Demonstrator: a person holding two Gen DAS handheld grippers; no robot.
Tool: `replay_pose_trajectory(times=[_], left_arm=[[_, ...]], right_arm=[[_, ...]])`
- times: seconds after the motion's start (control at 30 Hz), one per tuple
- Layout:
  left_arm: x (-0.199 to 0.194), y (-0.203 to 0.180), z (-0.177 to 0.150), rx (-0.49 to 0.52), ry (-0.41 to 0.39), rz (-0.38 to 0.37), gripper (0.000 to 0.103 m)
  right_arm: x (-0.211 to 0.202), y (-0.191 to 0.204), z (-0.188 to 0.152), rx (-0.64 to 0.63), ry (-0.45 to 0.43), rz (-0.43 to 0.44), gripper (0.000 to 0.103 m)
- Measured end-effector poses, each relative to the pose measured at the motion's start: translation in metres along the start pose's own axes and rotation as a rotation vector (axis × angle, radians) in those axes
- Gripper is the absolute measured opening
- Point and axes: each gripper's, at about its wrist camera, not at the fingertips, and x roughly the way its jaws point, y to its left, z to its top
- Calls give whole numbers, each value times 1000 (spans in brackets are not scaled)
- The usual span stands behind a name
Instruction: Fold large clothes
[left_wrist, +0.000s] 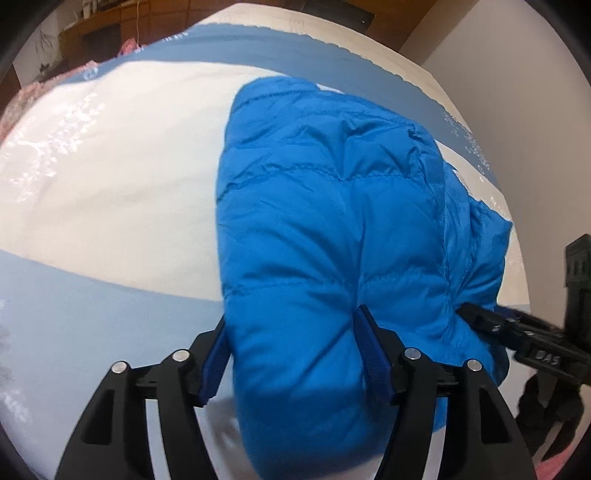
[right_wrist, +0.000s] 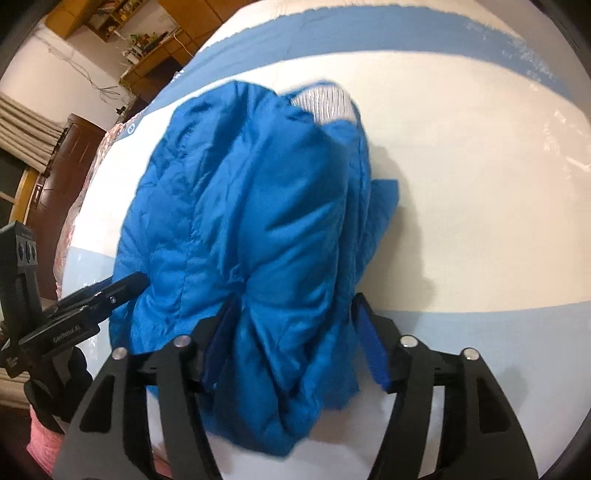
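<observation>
A bright blue puffer jacket (left_wrist: 325, 206) lies bunched on a bed with a white and light-blue cover (left_wrist: 122, 177). My left gripper (left_wrist: 293, 343) has its blue-padded fingers on either side of a thick fold at the jacket's near edge. My right gripper (right_wrist: 293, 332) straddles a bunched fold of the same jacket (right_wrist: 258, 206), whose white inner lining (right_wrist: 325, 103) shows at the far end. Each gripper shows in the other's view: the right gripper in the left wrist view (left_wrist: 480, 317) and the left gripper in the right wrist view (right_wrist: 125, 288), both at the jacket's edge.
Pink bedding (left_wrist: 22, 99) lies at the bed's far left edge. Wooden furniture (right_wrist: 125, 22) and a dark door (right_wrist: 62, 162) stand beyond the bed. A pale wall (left_wrist: 517, 92) runs along the right side. The white cover (right_wrist: 480, 184) extends to the right of the jacket.
</observation>
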Motion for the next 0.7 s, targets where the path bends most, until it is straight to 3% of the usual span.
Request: replay_pose_trajectory(times=[0.17, 0.43, 0.53, 0.7], left_arm=[[-28, -11, -14, 33, -25, 37, 67], [-54, -26, -35, 61, -54, 141, 84], [-60, -22, -46, 56, -51, 174, 85], [-69, -19, -61, 38, -52, 192, 85]], right_arm=[[-33, 12, -13, -46, -34, -27, 66], [-57, 23, -44, -78, -28, -62, 76], [-59, 26, -57, -81, -18, -103, 85], [-60, 29, -71, -93, -17, -159, 88]])
